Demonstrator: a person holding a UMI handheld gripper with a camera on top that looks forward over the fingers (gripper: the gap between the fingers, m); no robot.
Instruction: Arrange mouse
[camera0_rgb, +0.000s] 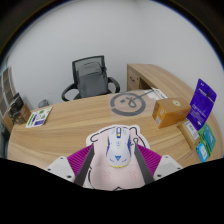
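A white mouse (115, 148) with blue markings lies lengthwise between my two fingers, over a pale pink surface (110, 180) that fills the space between them. My gripper (115, 150) is shut on the mouse, the magenta pads (84, 160) pressing its left and right sides. Thin white cable (93, 135) curls out by the mouse's far end. The wooden desk (70, 128) spreads out beyond it. I cannot tell whether the mouse rests on the pink surface or hangs just above it.
A black looped cable (125, 103) lies at the desk's middle. A cardboard box (170, 110), a purple box (202, 98) and a blue-green pack (205, 142) stand at the right. Papers (40, 117) lie at the left. A black office chair (90, 75) stands behind the desk.
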